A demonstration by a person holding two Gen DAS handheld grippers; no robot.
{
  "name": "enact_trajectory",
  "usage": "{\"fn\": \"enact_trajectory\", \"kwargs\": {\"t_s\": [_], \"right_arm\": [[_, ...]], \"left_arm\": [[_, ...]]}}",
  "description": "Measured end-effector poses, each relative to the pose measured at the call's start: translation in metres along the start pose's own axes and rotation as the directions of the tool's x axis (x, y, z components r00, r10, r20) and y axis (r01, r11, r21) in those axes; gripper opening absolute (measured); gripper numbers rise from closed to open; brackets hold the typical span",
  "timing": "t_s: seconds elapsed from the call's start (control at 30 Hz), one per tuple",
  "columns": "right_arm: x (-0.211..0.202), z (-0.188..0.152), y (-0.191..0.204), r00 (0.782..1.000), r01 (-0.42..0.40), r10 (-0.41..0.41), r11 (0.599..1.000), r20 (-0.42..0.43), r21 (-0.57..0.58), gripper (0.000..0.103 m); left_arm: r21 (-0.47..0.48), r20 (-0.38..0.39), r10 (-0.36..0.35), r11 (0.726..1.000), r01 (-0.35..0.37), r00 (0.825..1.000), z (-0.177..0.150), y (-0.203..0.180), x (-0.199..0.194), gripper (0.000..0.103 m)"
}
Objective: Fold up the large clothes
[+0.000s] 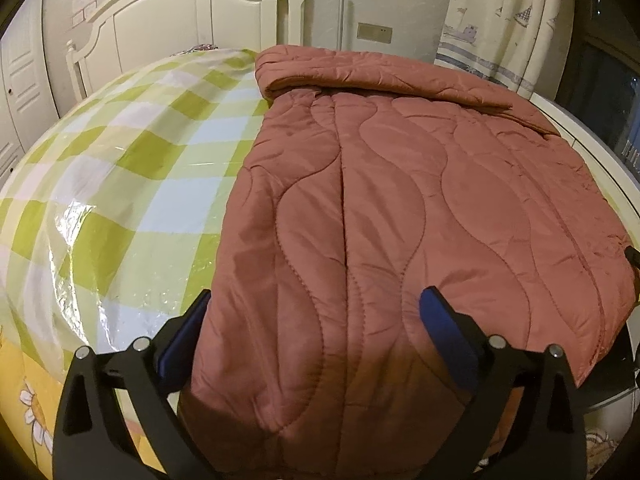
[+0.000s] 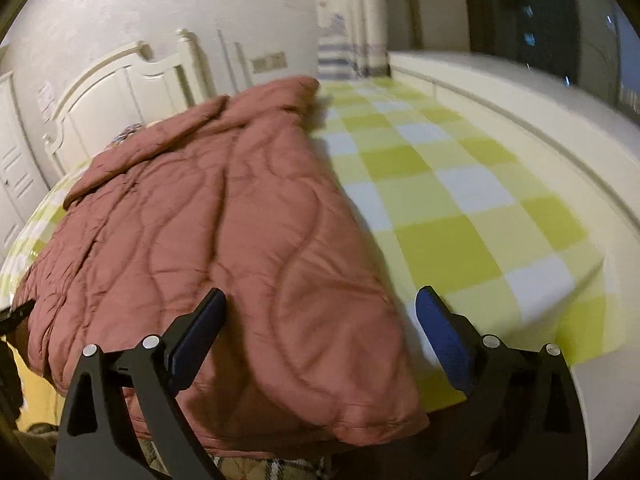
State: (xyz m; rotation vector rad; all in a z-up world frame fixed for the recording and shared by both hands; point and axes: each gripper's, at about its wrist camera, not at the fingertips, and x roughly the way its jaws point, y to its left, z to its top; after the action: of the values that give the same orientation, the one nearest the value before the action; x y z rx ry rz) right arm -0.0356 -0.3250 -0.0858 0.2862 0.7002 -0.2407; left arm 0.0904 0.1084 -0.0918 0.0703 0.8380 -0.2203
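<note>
A large quilted rust-pink garment (image 1: 400, 200) lies flat on the bed, with a folded part lying across its far end. Its near hem hangs a little over the bed's front edge. In the left wrist view my left gripper (image 1: 318, 292) stands open above the hem's left corner; the fabric runs between the blue pads (image 1: 448, 336), which do not press on it. In the right wrist view the same garment (image 2: 200, 220) fills the left half. My right gripper (image 2: 322, 291) is open over its near right corner, with one finger above the fabric and the other above the bed cover.
The bed cover (image 1: 132, 168) is green-and-white checked under shiny clear plastic, and it also shows to the right of the garment (image 2: 460, 208). A cream headboard (image 1: 192, 20) and a curtain (image 1: 500, 16) stand beyond. A white ledge (image 2: 520, 92) runs along the bed's far right side.
</note>
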Motion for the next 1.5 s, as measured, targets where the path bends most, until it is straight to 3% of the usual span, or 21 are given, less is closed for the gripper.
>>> {"fn": "enact_trajectory", "kwargs": {"t_s": [0.1,0.27,0.33,0.5,0.57,0.6,0.73,0.8,0.83,0.9,0.97,1.0,1.07,1.17,1.27,1.5], "right_arm": [[0.002,-0.004,0.012,1.0,0.03,-0.03,0.998,-0.006,-0.052,0.094],[-0.001,-0.007,0.027,1.0,-0.011,0.009,0.996,-0.018,-0.088,0.064],[-0.002,-0.007,0.033,1.0,-0.011,0.008,0.995,-0.022,-0.104,0.061],[-0.001,-0.005,0.032,1.0,-0.001,-0.001,0.996,-0.025,-0.091,0.066],[0.001,-0.003,0.027,0.999,0.027,-0.03,0.997,-0.029,-0.077,0.081],[0.002,-0.002,0.023,0.999,0.028,-0.03,0.997,-0.031,-0.066,0.082],[0.002,-0.003,0.023,0.999,0.025,-0.028,0.997,-0.026,-0.077,0.083],[0.001,-0.006,0.028,1.0,0.027,-0.029,0.994,-0.013,-0.101,0.076],[0.0,-0.007,0.031,1.0,0.018,-0.019,0.993,-0.009,-0.114,0.067],[0.0,-0.008,0.037,1.0,0.012,-0.012,0.991,-0.002,-0.136,0.052],[-0.001,-0.009,0.042,1.0,0.004,-0.003,0.989,0.005,-0.148,0.039],[0.0,-0.01,0.043,1.0,0.004,-0.002,0.989,0.01,-0.151,0.038],[0.0,-0.011,0.044,1.0,0.001,0.002,0.989,0.018,-0.148,0.037],[-0.002,-0.011,0.042,1.0,-0.013,0.016,0.991,0.019,-0.132,0.035],[-0.005,-0.01,0.043,0.999,-0.043,0.045,0.992,0.018,-0.116,0.031],[-0.03,-0.002,0.03,0.976,-0.216,0.217,0.976,0.021,-0.036,0.025]], "left_arm": [[0.009,-0.001,-0.003,1.0,0.003,1.0,-0.001,0.0,0.0,0.1],[0.034,-0.011,-0.013,0.999,0.014,1.0,-0.003,-0.003,-0.003,0.096],[0.05,-0.008,-0.013,0.999,0.014,1.0,-0.005,-0.005,-0.006,0.094],[0.051,-0.01,-0.023,0.998,0.023,1.0,-0.007,-0.005,-0.007,0.095],[0.052,-0.014,-0.025,0.998,0.025,1.0,-0.007,-0.004,-0.007,0.097],[0.052,-0.016,-0.024,0.998,0.025,1.0,-0.008,-0.003,-0.006,0.098],[0.062,-0.018,-0.022,0.998,0.023,1.0,-0.009,-0.003,-0.007,0.099],[0.068,-0.024,-0.024,0.997,0.026,0.999,-0.009,-0.003,-0.007,0.099],[0.073,-0.028,-0.026,0.997,0.028,0.999,-0.009,-0.004,-0.007,0.099],[0.082,-0.023,-0.035,0.996,0.037,0.999,-0.011,-0.006,-0.009,0.093],[0.105,-0.015,-0.053,0.993,0.055,0.998,-0.013,-0.01,-0.013,0.074],[0.118,-0.01,-0.065,0.991,0.066,0.998,-0.014,-0.013,-0.016,0.066],[0.138,0.001,-0.09,0.986,0.089,0.996,-0.015,-0.018,-0.02,0.041],[0.149,0.017,-0.089,0.985,0.086,0.996,-0.016,-0.021,-0.022,0.028],[0.113,0.024,-0.127,0.986,0.124,0.992,-0.013,-0.013,-0.026,0.02],[-0.031,0.059,-0.265,0.963,0.267,0.962,-0.008,0.026,-0.051,0.017]]}}
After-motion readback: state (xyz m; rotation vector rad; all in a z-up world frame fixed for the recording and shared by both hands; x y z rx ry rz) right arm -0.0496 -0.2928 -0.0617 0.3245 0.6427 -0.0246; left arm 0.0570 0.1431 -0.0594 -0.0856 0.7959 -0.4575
